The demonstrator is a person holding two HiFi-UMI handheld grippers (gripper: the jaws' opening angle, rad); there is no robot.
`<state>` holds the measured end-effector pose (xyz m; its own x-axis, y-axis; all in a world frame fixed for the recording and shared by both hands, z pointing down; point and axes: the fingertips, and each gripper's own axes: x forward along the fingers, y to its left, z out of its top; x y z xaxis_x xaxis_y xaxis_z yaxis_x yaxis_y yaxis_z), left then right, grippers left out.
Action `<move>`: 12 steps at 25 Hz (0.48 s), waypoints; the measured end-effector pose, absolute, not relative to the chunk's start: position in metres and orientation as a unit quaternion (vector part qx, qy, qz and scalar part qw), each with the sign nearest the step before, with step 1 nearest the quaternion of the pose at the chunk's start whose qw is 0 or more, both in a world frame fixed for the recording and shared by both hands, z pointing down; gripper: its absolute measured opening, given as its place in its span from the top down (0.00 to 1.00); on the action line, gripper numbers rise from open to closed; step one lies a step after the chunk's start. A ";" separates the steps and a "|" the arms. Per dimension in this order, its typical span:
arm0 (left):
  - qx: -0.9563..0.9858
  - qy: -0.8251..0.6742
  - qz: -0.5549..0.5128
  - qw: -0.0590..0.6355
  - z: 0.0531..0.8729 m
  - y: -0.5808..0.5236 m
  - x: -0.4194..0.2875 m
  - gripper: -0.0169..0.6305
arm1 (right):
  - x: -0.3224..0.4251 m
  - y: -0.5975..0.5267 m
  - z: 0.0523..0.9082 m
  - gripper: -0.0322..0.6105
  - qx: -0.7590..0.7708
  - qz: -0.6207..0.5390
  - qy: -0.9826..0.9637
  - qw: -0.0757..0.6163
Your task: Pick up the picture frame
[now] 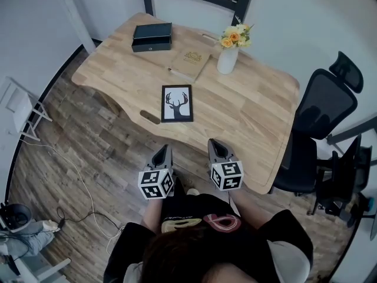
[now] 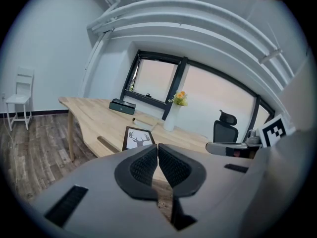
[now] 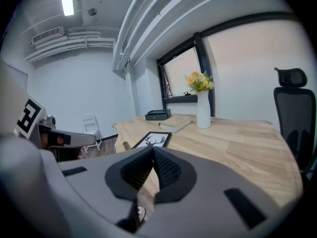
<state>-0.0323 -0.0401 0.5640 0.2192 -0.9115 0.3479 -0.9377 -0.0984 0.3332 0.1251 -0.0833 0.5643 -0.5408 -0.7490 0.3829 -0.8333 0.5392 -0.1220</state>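
Far left, on the wood-plank floor: white folding chair, with a thin cable trailing near it. A pale wooden bench fills the middle.

Black box: far-left part of the bench, lid down, contents unseen. There is a small pale mark on its front face, too small to read.

Left tongs: on the near side of the bench, tips aimed at it. The left gripper view shows the ribbed pads pressed together with nothing between them. Its marker cube carries black-and-white squares, no words.

Picture frame: flat on the bench, close to the near edge. Black border, white sheet with a black deer head and antlers, no caption visible. It lies apart from both tongs, farther out than their tips.

Tan book: beyond the frame, closed. The cover has an emblem, not legible.

Right tongs: beside the left pair, by the bench's near edge. The right gripper view shows its pads closed on each other, empty.

White vase: just right of the book, holding yellow and orange flowers.

Far right: black office chair at the bench's right end.
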 end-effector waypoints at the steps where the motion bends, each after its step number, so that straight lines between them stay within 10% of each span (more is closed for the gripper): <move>1: 0.742 -0.622 0.028 0.249 0.565 -0.048 -0.036 0.94 | 0.122 -0.089 0.565 0.93 0.460 0.147 -0.864 0.145; 12: 0.756 -0.594 0.053 0.270 0.573 -0.144 -0.088 0.94 | 0.086 -0.177 0.565 0.93 0.506 0.159 -0.834 0.151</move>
